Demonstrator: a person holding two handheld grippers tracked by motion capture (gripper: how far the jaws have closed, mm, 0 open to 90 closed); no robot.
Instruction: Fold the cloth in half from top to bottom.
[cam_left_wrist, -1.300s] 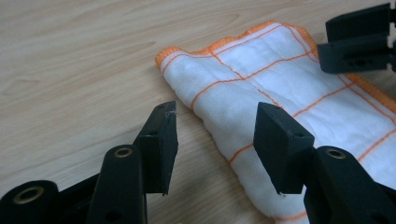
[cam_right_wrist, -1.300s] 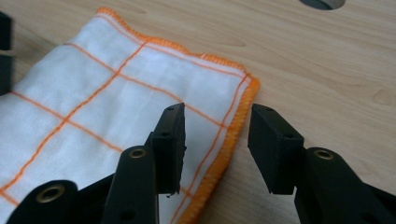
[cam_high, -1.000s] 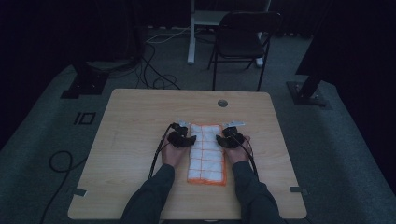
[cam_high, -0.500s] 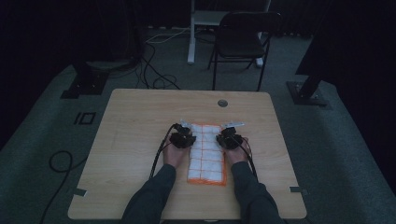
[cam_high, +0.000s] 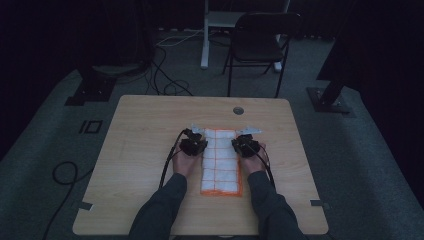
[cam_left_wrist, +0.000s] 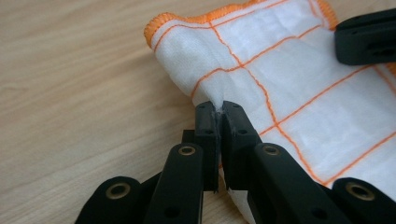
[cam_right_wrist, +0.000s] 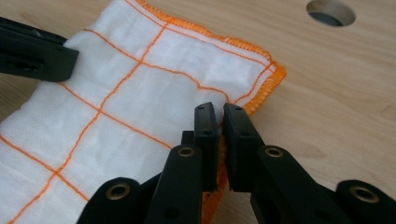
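Sleeves: long dark grey-green sleeves (cam_high: 162, 212), lower middle of the high view.
Left gripper (cam_left_wrist: 218, 112): matte black angular jaws with brass-coloured rivets.
Right gripper (cam_right_wrist: 219, 114): same black jaws, brass rivets.
Cables: black cable (cam_high: 166, 165) trails from each gripper toward the bottom edge.

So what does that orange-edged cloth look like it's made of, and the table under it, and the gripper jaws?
The cloth looks like soft woven cotton, matte white, with an orange stitched grid and hem; it puckers where the left gripper pinches it. The table looks like pale wood or wood-look laminate, going by the grain lines. The right gripper shows matte black jaws, probably plastic, with brass-coloured rivets.
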